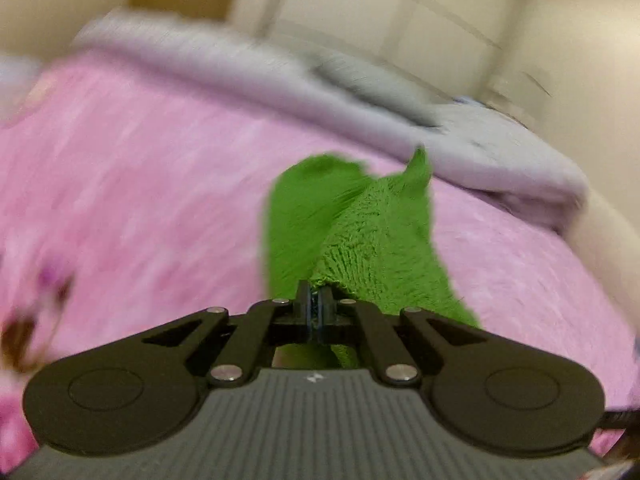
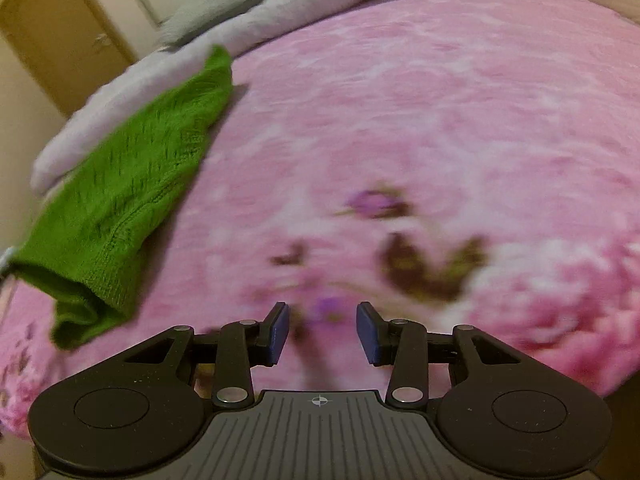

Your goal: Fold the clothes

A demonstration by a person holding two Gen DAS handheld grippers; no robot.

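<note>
Pinching one edge of the green knit garment, the left gripper starts folding; right gripper gapes empty beside it.

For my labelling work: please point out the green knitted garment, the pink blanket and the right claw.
green knitted garment [image 2: 132, 184], right wrist view, middle of knit.
pink blanket [image 2: 420, 100], right wrist view, bare part.
right claw [image 2: 322, 332], right wrist view, between fingertips.

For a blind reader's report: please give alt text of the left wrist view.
The left tongs are shut on an edge of a bright green knitted garment, which trails away over a pink floral blanket. Behind lies rumpled grey bedding.
</note>
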